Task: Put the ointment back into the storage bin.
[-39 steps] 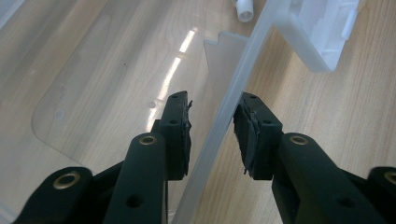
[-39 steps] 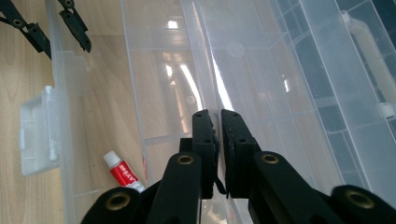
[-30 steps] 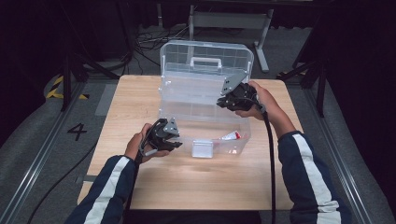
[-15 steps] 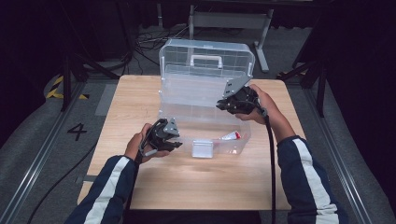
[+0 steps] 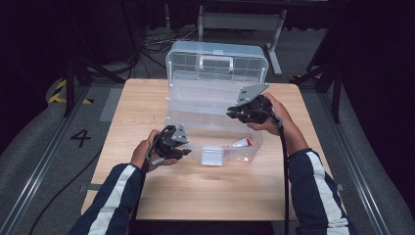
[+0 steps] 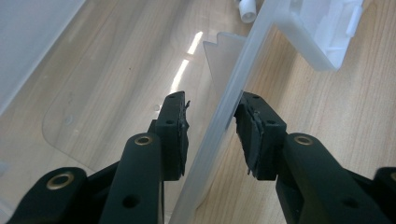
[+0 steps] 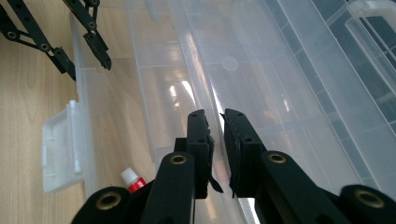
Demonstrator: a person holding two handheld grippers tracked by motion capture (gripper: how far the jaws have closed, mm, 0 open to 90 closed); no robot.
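Behind right gripper [image 7: 215, 116] | tube [image 7: 132, 179] half hidden | cap visible

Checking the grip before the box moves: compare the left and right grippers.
The left gripper sits low at the clear box's front wall; the right gripper is higher, over its middle. The left gripper's jaws stand apart astride that wall; the right gripper's nearly meet on a tray edge. Both are black and hand-held.

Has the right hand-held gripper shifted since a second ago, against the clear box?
No. The right hand-held gripper sits at the same spot over the clear box, by its right side.
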